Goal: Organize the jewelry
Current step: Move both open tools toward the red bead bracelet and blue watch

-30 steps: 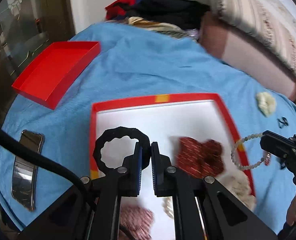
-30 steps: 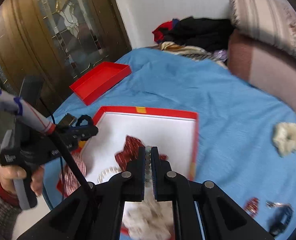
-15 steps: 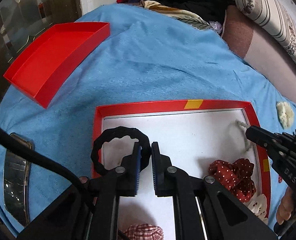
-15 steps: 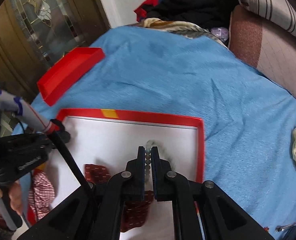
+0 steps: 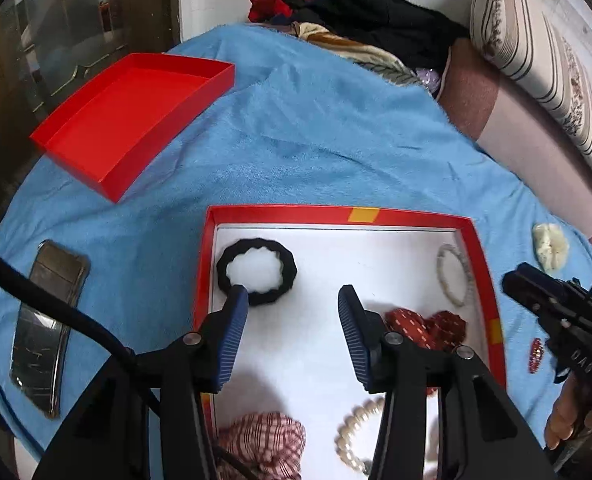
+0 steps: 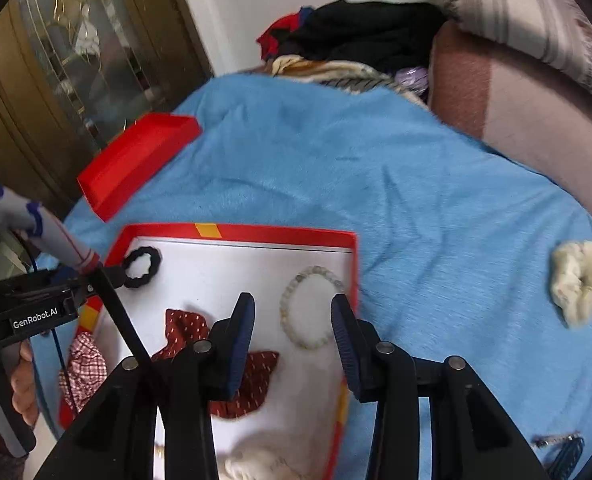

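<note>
Both your left gripper (image 5: 293, 295) and right gripper (image 6: 292, 307) have just been opening and stand wide with nothing held, so the black hair ring (image 5: 256, 271) at left centre and the bead bracelet (image 6: 311, 307) at centre now lie released in the red-rimmed box (image 5: 411, 216).

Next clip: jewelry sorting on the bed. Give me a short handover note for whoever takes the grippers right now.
Left gripper: jaws just opened, holding nothing; black scrunchie lies in the white-lined box, far left corner.
Right gripper: jaws just opened, holding nothing; pale bead bracelet lies in the box by its right wall.
Done: both pieces dropped in.
Left: cream scrunchie and small bits still on the blue blanket.
</note>
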Tool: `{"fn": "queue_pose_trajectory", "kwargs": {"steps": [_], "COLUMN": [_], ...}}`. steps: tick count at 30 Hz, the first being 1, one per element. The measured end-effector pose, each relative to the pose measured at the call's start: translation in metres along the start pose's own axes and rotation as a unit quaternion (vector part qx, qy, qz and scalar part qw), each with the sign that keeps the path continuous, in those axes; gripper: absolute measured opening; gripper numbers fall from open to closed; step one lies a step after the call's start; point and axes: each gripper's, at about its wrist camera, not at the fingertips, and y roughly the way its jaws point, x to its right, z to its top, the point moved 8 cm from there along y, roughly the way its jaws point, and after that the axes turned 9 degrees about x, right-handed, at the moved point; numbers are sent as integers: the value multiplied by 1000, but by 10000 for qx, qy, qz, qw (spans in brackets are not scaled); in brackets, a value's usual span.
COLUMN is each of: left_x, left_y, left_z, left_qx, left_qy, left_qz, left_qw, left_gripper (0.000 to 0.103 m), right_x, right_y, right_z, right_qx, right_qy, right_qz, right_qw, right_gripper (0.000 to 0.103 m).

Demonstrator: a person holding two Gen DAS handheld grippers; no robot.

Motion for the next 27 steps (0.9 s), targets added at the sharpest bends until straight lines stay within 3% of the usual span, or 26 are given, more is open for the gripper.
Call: {"fn": "queue_pose_trajectory", "kwargs": {"steps": [8, 16, 21, 27], "left_x": [36, 111, 175, 242], "left_y": [-55, -94, -96, -79], "left_z": [-19, -55, -86, -116], "left_qx": [187, 269, 153, -112], "left_qy": [67, 501, 1000, 1301], "left_qz": [-225, -457, -738, -1041], "left_qw": [9996, 9973, 9921, 9860], "left_gripper": [48, 51, 52, 52], "right_x": [68, 165, 220, 250], "right_y": [-81, -168, -205, -226], "right_z": [-34, -102, -146, -164], "right_qx": [226, 358, 316, 391], "right_qy": [546, 1285, 1675, 1877], "right_qz": [-263, -773, -1159, -1241], "right_qw": [9979, 9880, 9785, 9736], "right_gripper": [45, 46, 46, 46]}}
